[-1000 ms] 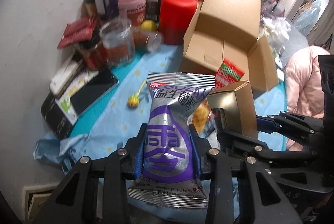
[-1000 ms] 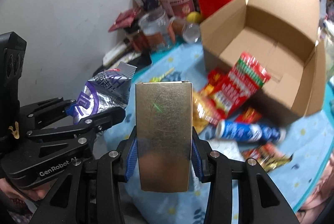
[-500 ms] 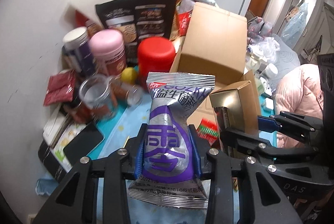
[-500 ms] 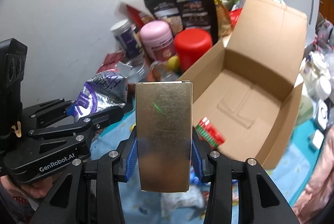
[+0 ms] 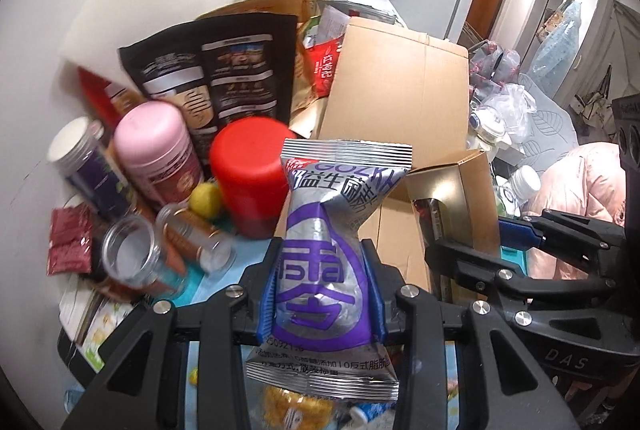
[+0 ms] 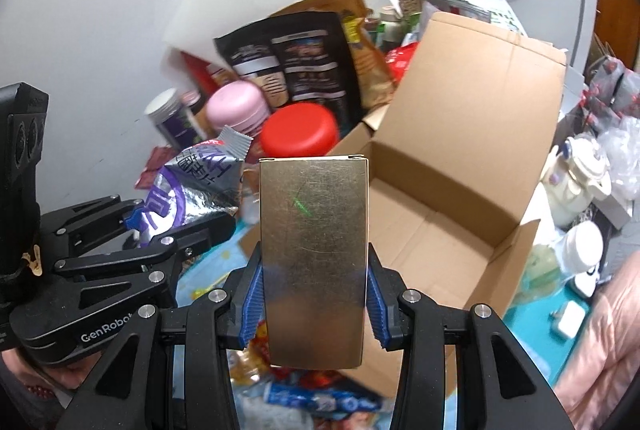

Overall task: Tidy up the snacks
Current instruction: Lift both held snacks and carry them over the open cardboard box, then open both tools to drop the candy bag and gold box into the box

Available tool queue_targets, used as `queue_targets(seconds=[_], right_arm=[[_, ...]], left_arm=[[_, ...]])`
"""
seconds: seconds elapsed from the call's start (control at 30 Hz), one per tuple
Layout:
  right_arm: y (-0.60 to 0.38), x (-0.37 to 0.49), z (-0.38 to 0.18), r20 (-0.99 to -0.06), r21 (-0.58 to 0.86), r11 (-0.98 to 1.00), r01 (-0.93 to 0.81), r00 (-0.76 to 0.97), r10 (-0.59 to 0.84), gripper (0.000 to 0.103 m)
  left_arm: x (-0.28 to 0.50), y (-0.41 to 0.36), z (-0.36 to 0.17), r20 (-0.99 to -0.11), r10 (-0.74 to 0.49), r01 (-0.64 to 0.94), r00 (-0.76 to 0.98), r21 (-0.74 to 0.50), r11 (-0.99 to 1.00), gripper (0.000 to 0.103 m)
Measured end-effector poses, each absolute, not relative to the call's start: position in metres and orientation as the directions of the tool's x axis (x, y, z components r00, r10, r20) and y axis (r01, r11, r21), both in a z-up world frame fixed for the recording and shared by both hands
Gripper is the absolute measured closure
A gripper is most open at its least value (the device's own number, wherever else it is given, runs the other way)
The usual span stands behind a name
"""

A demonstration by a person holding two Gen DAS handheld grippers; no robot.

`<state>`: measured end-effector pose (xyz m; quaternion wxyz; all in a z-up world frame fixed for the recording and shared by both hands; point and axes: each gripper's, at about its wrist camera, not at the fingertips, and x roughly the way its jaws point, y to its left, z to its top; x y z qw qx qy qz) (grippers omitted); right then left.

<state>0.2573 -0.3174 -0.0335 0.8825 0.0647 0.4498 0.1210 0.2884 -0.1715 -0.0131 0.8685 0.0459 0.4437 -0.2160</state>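
The left gripper (image 5: 322,296) clamps a silver and purple foil snack packet (image 5: 332,262) upright between its blue pads; beside it, the right gripper (image 6: 314,294) grips a flat gold cardboard box (image 6: 314,258); both are held aloft before an open brown cardboard carton (image 6: 452,181), near a red-lidded jar (image 5: 248,165).

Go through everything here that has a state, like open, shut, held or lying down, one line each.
Left tongs: shut on the silver-purple snack packet.
Silver-purple snack packet: sealed, held upright.
Right tongs: shut on the gold box.
Gold box: held upright.
Cardboard box: open, flaps up, visible floor bare.
Red canister: upright, lid on.
Pink-lidded jar: upright, lid on.
Clear jar: tilted, no lid visible.
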Motion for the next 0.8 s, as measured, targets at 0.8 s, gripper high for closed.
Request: queue_targets(seconds=[0.8], right_arm=[[-0.368, 0.328, -0.108, -0.861, 0.134, 0.991, 0.02, 0.497, 0.106, 0.059]], left_arm=[[0.37, -0.238, -0.105, -0.865, -0.259, 0.423, 0.43, -0.06, 0.904, 0.066]])
